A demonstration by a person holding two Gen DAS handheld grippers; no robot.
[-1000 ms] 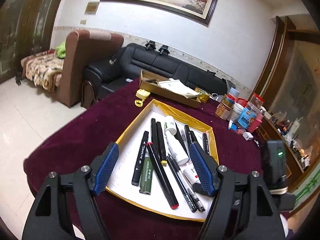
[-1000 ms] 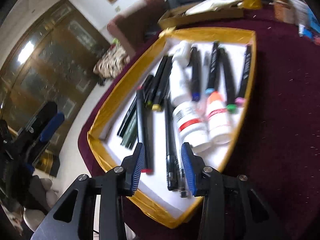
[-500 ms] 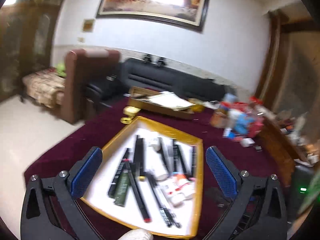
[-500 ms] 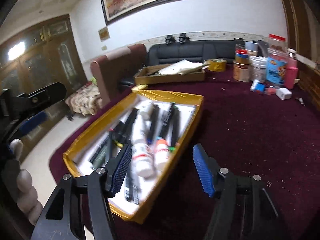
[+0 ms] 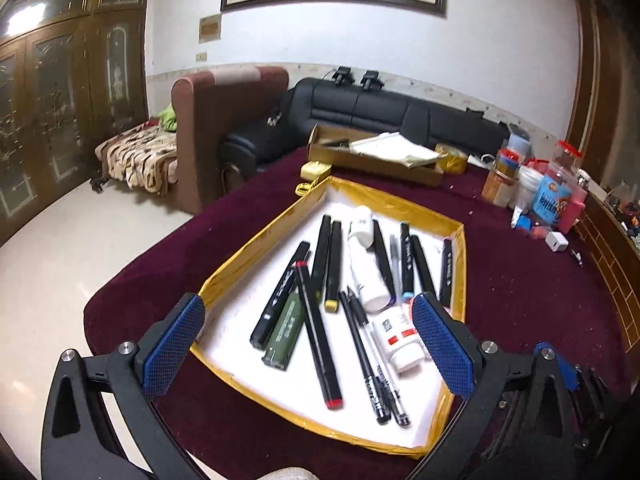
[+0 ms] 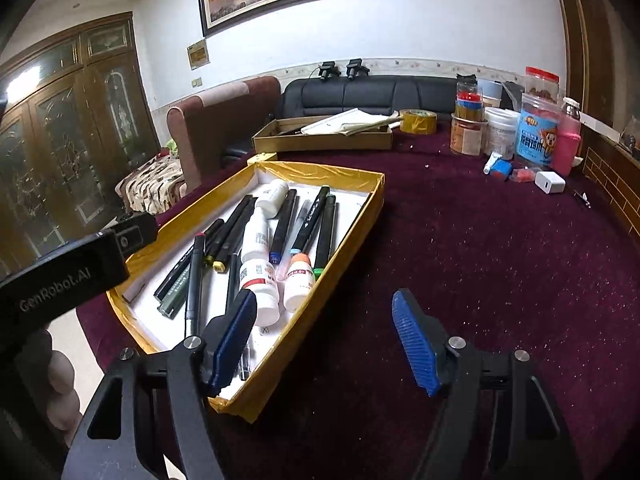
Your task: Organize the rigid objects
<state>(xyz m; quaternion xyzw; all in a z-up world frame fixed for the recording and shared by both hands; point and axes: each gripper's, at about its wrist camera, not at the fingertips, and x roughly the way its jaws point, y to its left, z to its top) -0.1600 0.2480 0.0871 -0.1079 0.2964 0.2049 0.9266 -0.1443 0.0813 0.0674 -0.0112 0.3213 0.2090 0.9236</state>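
Your fingers (image 5: 176,350) on the left gripper (image 5: 308,344) are spread wide, released, gripping nothing; right gripper (image 6: 324,340) is likewise released, fingers (image 6: 414,344) apart and empty. The yellow-edged tray (image 5: 256,246) sits on the maroon worktop (image 6: 500,260), white inside. In it: black markers (image 5: 328,264) lying roughly lengthwise, one red-tipped marker (image 5: 318,336) crossing diagonally, a green pen (image 5: 284,330), thin black pens (image 5: 370,364), a long white tube (image 5: 366,264), two small white bottles (image 6: 260,284) near the right wall. Behind it, a cardboard box (image 6: 320,138) holds papers. Left gripper hovers above the tray's near edge, aimed inward. Right gripper hangs over the tray's near right corner and bare worktop, tilted slightly.
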